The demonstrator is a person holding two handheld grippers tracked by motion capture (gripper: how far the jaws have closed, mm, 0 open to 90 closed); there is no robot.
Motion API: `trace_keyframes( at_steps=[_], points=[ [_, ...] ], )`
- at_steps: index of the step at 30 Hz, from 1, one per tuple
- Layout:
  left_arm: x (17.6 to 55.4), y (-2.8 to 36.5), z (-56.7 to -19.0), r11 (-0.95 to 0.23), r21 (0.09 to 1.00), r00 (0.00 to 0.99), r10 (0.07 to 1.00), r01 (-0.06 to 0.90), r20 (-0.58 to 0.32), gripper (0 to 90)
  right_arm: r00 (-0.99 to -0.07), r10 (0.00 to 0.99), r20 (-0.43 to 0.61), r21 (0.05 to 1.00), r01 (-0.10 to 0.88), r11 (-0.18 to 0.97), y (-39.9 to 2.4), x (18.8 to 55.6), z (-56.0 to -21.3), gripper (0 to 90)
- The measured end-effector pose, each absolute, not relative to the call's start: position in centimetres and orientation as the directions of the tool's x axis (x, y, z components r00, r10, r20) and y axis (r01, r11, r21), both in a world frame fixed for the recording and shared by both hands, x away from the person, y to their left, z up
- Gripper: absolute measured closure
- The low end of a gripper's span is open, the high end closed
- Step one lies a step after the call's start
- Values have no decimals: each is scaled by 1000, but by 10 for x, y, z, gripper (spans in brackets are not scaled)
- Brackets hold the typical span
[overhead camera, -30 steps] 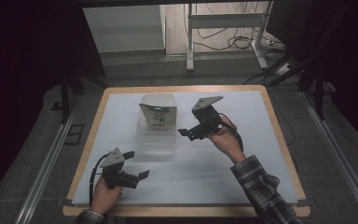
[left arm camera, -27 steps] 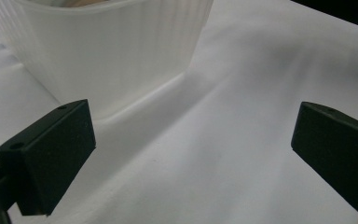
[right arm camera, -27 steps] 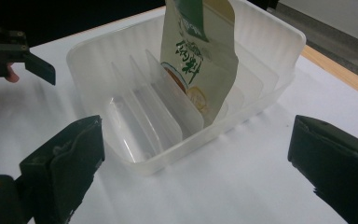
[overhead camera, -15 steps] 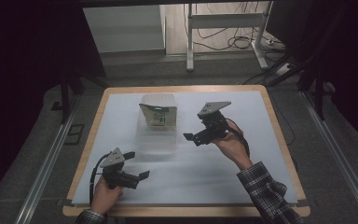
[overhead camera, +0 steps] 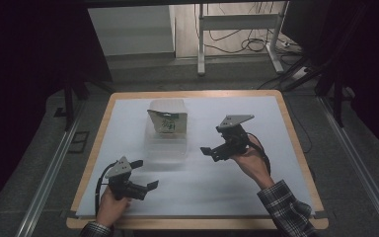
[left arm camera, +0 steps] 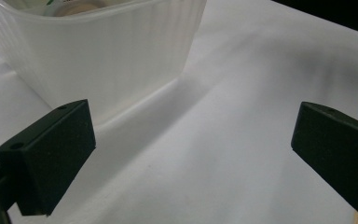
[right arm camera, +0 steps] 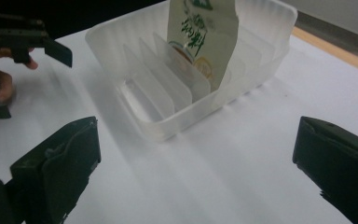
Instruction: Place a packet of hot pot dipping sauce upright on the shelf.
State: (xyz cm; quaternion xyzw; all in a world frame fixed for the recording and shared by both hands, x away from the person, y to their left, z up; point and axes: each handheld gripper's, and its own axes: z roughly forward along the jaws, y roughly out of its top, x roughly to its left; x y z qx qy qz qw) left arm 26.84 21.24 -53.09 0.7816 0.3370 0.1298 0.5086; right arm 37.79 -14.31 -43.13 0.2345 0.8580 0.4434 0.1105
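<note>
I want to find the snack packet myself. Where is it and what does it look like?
Look at the white table, then at the see-through plastic box with dividers near its far middle. The packet stands upright in the far end of that box. It is the one printed thing there: cream-coloured, with green writing.

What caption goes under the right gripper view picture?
Open right gripper faces a clear slotted bin holding an upright snack pouch.
</note>
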Motion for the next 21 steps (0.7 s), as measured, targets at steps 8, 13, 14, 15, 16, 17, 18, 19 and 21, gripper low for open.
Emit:
trace_keyframes(
  at_steps=[8, 13, 14, 15, 16, 17, 18, 19, 21],
  points=[
    [267, 211, -529, -259, 881, 737, 663, 395, -135, 0, -862, 506, 17, 800, 315, 511, -152, 369, -442, 0],
    [267, 212, -528, -246, 889, 731, 669, 386, -133, 0, -857, 514, 17, 796, 323, 512, -159, 365, -447, 0],
    [267, 212, -528, -245, 889, 731, 669, 387, -134, 0, -857, 515, 18, 798, 323, 509, -160, 364, -448, 0],
    [267, 212, -528, -246, 889, 731, 669, 387, -133, 0, -856, 517, 17, 797, 324, 510, -162, 363, -449, 0],
    [267, 212, -528, -248, 889, 731, 670, 386, -131, 0, -854, 519, 15, 798, 323, 509, -164, 362, -449, 0],
    [267, 211, -528, -249, 889, 732, 669, 384, -129, 0, -852, 523, 13, 797, 325, 509, -166, 361, -450, 0],
    [266, 211, -528, -250, 890, 732, 669, 383, -127, 0, -851, 525, 11, 799, 323, 507, -168, 360, -450, 0],
    [266, 211, -528, -251, 890, 732, 669, 382, -126, 0, -849, 528, 13, 801, 325, 503, -171, 359, -451, 0],
    [266, 211, -528, -252, 891, 732, 670, 379, -122, 0, -845, 535, 11, 805, 325, 497, -175, 356, -452, 0]
  ],
)
